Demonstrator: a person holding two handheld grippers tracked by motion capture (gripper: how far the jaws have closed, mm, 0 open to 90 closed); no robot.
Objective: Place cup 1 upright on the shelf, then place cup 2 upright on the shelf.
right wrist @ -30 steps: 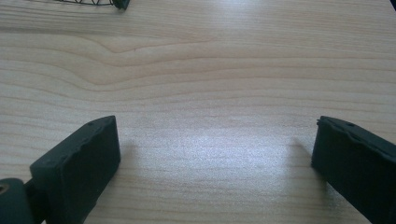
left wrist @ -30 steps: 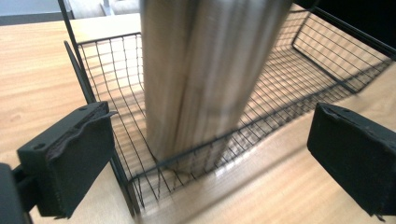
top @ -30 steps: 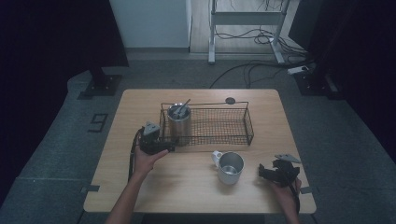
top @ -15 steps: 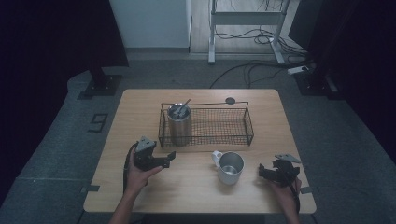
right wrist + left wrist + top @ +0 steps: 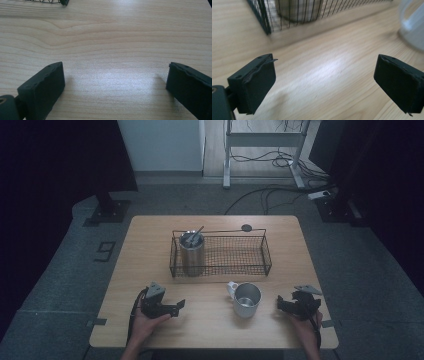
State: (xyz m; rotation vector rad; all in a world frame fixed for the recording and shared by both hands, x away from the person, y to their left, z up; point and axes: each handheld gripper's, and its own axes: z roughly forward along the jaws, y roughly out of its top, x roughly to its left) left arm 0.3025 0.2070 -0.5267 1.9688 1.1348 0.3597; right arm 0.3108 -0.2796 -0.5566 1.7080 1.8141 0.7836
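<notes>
My left tool [image 5: 179,306] lies low over the near left part of the wooden desk [image 5: 150,245], held in my left hand [image 5: 145,322], with its jaws pointing right toward the mug. Its jaws have just been closing a little, yet they stand wide apart with only bare wood between them, as the left gripper view shows; nothing is gripped. In that view the corner of the wire basket [image 5: 265,23] sits far and to the left of the jaws, with the steel cup [image 5: 297,10] behind its mesh, and the pale mug [image 5: 412,27] blurs in at the far right edge.

On the desk, the black wire basket [image 5: 220,270] stands in the middle, its long side running left to right. The tall steel cup [image 5: 191,254] stands upright inside the basket's left end, with a utensil [image 5: 196,235] leaning out of its top. A small dark round thing [image 5: 246,227] lies on the desk just beyond the basket's far rim.

The metal mug [image 5: 246,299] stands upright on the desk near me, just in front of the basket and apart from it, handle turned to the left. It lies between my two tools and touches neither.

My right tool [image 5: 280,303] rests over the near right part of the desk in my right hand [image 5: 305,325], jaws pointing left toward the mug. In the right gripper view its jaws are spread wide over bare wood, holding nothing, with a corner of the basket [image 5: 60,2] at the far left.
</notes>
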